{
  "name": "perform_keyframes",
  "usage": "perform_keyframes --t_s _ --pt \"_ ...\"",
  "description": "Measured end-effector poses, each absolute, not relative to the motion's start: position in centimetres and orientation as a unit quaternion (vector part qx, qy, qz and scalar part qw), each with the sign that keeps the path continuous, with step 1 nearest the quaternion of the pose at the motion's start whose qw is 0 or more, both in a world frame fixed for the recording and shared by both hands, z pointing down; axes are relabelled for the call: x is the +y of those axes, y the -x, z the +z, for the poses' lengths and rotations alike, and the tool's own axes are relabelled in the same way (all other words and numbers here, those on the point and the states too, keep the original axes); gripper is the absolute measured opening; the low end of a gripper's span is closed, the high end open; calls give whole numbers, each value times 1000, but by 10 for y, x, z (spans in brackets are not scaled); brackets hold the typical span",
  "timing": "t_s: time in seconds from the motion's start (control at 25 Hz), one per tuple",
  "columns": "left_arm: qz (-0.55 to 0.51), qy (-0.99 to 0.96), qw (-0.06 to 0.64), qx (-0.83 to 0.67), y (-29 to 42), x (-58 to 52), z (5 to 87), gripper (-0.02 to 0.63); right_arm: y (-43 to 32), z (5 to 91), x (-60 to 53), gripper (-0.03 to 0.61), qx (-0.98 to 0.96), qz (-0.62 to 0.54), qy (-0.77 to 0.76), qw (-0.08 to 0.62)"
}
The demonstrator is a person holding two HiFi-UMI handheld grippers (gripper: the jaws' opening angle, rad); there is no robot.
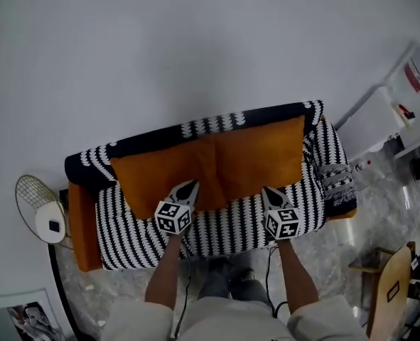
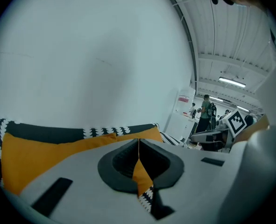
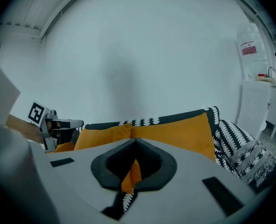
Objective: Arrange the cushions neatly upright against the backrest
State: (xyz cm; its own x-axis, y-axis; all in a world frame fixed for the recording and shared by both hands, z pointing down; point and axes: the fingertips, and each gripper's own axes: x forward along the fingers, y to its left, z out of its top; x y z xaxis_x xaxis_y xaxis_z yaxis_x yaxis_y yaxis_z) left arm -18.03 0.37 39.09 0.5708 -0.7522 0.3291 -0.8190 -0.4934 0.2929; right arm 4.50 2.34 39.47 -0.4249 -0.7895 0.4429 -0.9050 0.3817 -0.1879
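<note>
The left orange cushion [image 1: 160, 170] and the right orange cushion [image 1: 263, 151] both lean side by side against the backrest [image 1: 195, 128]. Their inner edges touch near the sofa's middle. They are plain orange, soft and a little puffed, with slightly sagging top edges. From my head view, the left one's lower edge reaches further out over the seat [image 1: 224, 227] than the right one's, so I judge it leans more.

The left gripper [image 1: 188, 185] hangs at the 6 o'clock edge of the left cushion with its jaws clenched together. The right gripper [image 1: 268, 190] sits likewise at 6 o'clock of the right cushion, also clamped tight. In each gripper view only a hairline shows between the jaws, and I see no fabric pinched there.

The arranging looks nearly done. To finish well, I would push the left cushion's base toward 12 o'clock with closed tips, low on its face, so it stands as steeply as its neighbour. I would keep the two edges meeting without overlap and avoid dragging the black-and-white throw.

Outward from the sofa, a small wire-guard fan [image 1: 40, 208] stands at 9 o'clock. A white cabinet [image 1: 373, 119] stands at 2 o'clock.
</note>
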Motion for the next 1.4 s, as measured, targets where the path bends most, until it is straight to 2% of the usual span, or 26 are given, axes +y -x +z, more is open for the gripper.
perform_keyframes --t_s 0.4,0.92,1.4 --pt "67 -846 196 -492 149 110 359 34 -55 359 103 28 -852 181 -478 114" --pt "34 -859 123 -495 104 268 281 32 -99 269 249 28 -863 122 -487 49" --pt "15 -859 103 -501 89 344 265 32 -126 275 337 28 -855 131 -501 35"
